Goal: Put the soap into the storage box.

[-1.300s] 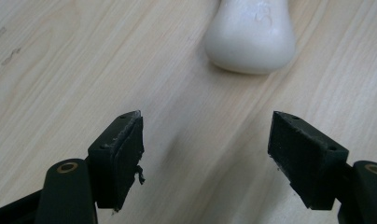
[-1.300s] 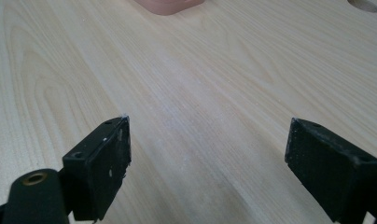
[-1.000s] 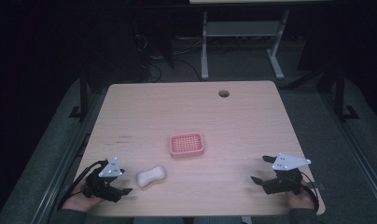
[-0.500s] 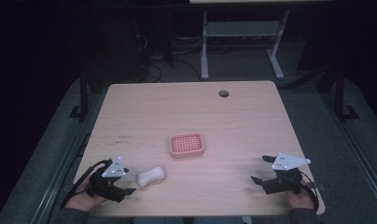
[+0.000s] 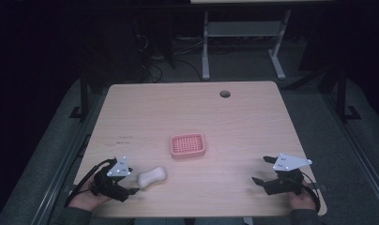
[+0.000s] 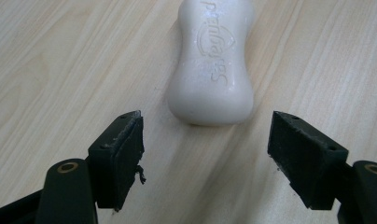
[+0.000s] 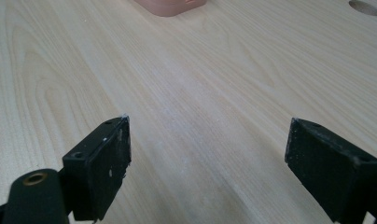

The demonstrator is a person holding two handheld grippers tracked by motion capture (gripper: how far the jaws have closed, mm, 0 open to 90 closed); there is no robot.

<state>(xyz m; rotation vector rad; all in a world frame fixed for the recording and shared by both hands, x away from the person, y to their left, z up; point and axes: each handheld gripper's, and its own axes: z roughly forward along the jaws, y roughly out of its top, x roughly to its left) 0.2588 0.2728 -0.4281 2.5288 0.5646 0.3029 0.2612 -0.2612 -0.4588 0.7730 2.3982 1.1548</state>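
Left gripper jaws wide, white waisted soap bar lying just ahead of them on the pale wooden table, untouched, right gripper jaws wide over bare wood, pink perforated plastic soap dish well ahead

Pale matt wood-grain table — smooth waxy soap, embossed lettering.

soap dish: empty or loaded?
Empty. The pink soap dish shows its bare grid; the soap bar lies on the table, just ahead of the open left gripper.
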